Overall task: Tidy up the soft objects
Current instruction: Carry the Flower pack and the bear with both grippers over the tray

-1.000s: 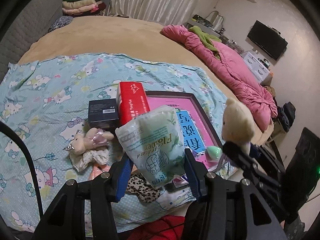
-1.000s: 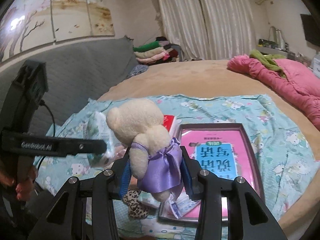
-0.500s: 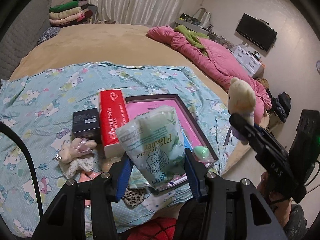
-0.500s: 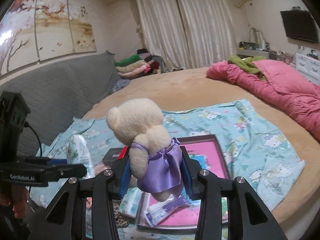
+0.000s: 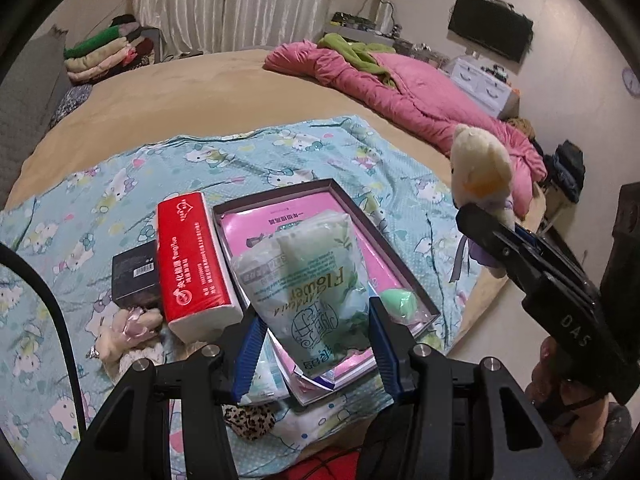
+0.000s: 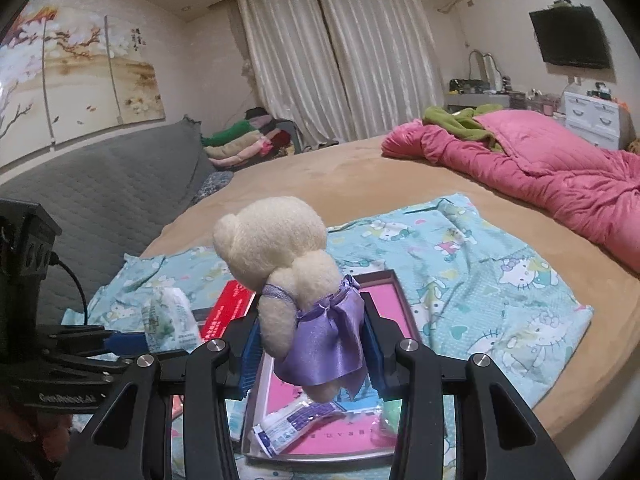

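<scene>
Plush bear [image 6: 280, 264]: light, squashy; right claw [image 6: 310, 344] clamped at its waist; left claw [image 5: 312, 336] clamps crinkly tissue pack [image 5: 310, 280]

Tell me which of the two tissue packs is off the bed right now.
The green floral tissue pack, clamped in the left gripper above the tray. The red tissue pack lies on the patterned sheet.

sheet [image 5: 120, 184]: we see it spread on bed [image 5: 192, 92]
tray [image 5: 416, 296]: on sheet, book [image 5: 256, 224] in it
tissue pack [image 5: 192, 264]: left of tray
box [image 5: 134, 280]: left of tissue pack
quilt [image 5: 404, 88]: behind, right
</scene>
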`<state>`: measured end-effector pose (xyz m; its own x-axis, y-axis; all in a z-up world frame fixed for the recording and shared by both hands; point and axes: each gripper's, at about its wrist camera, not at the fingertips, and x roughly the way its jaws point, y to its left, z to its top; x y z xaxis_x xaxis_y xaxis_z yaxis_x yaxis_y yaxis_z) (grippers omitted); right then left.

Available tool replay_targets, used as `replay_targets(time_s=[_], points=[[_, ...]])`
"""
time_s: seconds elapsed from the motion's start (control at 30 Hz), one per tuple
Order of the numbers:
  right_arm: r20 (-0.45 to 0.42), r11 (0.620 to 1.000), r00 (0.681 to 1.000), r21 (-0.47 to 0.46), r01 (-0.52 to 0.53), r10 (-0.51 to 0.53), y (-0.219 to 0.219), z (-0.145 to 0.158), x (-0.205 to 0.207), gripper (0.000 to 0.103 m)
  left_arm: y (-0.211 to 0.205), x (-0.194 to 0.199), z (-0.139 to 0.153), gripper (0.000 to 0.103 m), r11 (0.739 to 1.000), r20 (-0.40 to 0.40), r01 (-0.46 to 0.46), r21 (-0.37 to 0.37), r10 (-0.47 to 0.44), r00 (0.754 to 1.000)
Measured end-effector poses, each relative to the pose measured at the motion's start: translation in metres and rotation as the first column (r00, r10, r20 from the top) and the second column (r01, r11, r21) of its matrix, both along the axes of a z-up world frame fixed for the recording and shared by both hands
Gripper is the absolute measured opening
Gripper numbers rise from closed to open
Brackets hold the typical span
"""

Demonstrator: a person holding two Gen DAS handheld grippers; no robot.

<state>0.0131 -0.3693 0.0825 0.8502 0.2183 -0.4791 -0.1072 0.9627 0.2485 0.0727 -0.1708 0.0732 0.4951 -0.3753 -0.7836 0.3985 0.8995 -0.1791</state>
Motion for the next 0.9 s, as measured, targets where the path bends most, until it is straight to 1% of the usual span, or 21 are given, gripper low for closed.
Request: replay_targets(time_s=[0.13, 0.3, 0.47, 0.7, 0.9], points=[[-0.035, 1.0, 0.999, 0.02, 0.016, -0.016, -0.003, -0.01, 0.004, 0.045, -0.011, 0.007, -0.013, 0.05, 0.999, -0.015, 0.024, 0.029, -0.023, 1.0], [-0.076, 0.999, 0.997, 0.04, 0.034, -0.031, -0.007, -0.024, 0.009, 0.045, -0.021, 0.014, -0.036, 0.05, 0.997, -0.054, 0.032, 0.068, -0.028, 0.998], [-0.111, 0.998, 0.993, 0.053, 0.043, -0.037, -0.009, -0.038, 0.013, 0.045, -0.028, 0.018, -0.052, 0.05, 0.993, -0.067, 0.043, 0.107, -0.036, 0.997], [-0.171, 0.996, 0.984, 0.065, 0.053, -0.041, -0.012, -0.064, 0.02, 0.045, -0.034, 0.026, -0.071, 0.05, 0.988, -0.092, 0.058, 0.14, -0.046, 0.995], [-0.201, 0.996, 0.979, 0.078, 0.044, -0.028, -0.012, -0.075, 0.023, 0.045, -0.037, 0.033, -0.085, 0.05, 0.987, -0.117, 0.059, 0.152, -0.041, 0.992]])
